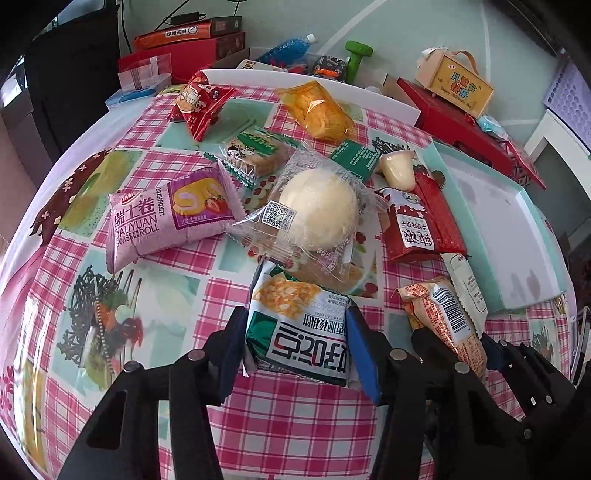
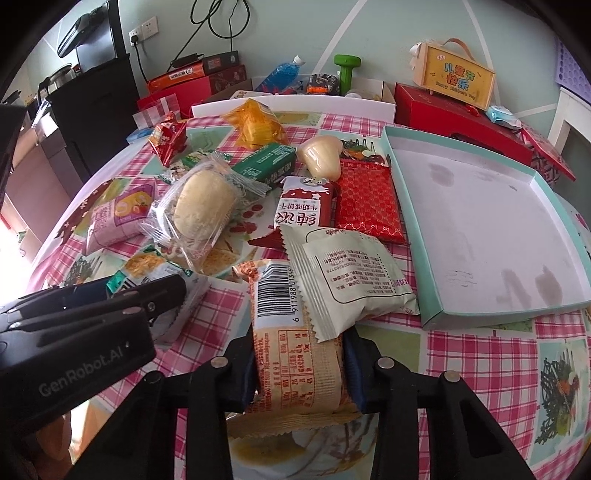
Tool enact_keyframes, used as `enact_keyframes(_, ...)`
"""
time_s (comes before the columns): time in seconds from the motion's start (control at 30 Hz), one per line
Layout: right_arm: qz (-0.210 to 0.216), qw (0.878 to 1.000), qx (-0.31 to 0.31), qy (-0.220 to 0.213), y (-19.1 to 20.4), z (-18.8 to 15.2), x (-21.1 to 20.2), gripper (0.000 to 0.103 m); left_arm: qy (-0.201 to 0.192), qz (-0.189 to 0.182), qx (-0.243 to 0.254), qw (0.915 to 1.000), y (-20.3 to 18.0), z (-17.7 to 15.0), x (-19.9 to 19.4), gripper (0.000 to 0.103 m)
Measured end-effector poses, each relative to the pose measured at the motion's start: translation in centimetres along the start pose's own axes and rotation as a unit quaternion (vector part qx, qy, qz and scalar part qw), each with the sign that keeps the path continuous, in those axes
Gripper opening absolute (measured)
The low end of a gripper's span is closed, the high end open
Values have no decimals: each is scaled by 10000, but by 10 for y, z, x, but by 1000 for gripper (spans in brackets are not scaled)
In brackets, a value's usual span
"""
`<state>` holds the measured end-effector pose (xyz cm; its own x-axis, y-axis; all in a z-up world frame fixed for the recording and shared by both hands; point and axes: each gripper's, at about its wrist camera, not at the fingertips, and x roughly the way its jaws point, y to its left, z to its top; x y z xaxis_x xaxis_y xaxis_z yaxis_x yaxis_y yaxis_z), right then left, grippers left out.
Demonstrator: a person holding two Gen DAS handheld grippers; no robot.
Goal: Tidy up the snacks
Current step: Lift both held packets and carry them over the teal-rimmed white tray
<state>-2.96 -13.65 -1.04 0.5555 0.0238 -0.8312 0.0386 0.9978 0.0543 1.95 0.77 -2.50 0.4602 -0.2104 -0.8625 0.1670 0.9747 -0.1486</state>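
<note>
The green-and-white snack packet (image 1: pixel 299 325) is gripped by the left gripper (image 1: pixel 295 339), its blue pads pressed against both sides of the wrapper; bold black characters and a picture of golden flakes are printed on it, and it's lying at the near edge of the pile. Just to the right, an orange packet (image 2: pixel 295 347) with a big barcode is clamped lengthwise by the right gripper (image 2: pixel 299 365), jaws squeezed tight on its crinkled sides. A pale cream packet (image 2: pixel 351 273) is draped over its far end.

The rest of the snacks are scattered behind: a pink Swiss roll pack (image 1: pixel 166 221), a clear-wrapped round bun (image 1: pixel 317 210), a red-and-white biscuit pack (image 1: pixel 417 225), an orange chip bag (image 1: pixel 317 110) and a small jelly cup (image 1: pixel 397 168).

Everything is laid out on a pink checked tablecloth (image 1: pixel 288 424) with food pictures printed on it. A shallow teal-rimmed tray (image 2: pixel 476 229) with a white, slightly stained bottom is parked on the right. Behind the table, red boxes (image 2: pixel 454 118), a blue bottle (image 2: pixel 282 74) and a green dumbbell (image 2: pixel 347 70) are stacked against a mint-green wall (image 2: pixel 388 29).
</note>
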Motion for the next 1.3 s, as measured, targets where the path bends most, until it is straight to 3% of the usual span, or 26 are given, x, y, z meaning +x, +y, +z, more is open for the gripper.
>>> enact_keyframes(0.17, 10, 10000, 2, 24, 0, 0, 0, 41, 37, -25, -64, 10000, 2, -1, 0, 57)
enact_keyframes(0.33, -1, 10000, -8, 77, 1, 0, 1, 41, 156, -52, 30, 9999, -4, -3, 6, 71)
enact_keyframes(0.7, -50, 9999, -66, 136, 2, -2, 4, 41, 192, 65, 166, 9997, -12, -1, 13, 77)
enact_keyframes(0.8, -61, 9999, -75, 141, 2, -1, 4, 41, 169, 0, 134, 9998, -12, 0, 12, 70)
enact_keyframes(0.83, -62, 9999, -74, 139, 2, -1, 5, 41, 132, -131, 100, 9998, -11, 1, 10, 56)
enact_keyframes(1.3, 193, 9998, 24, 31, 0, 0, -6, 40, -200, -95, -246, 9995, 5, 3, -11, 55)
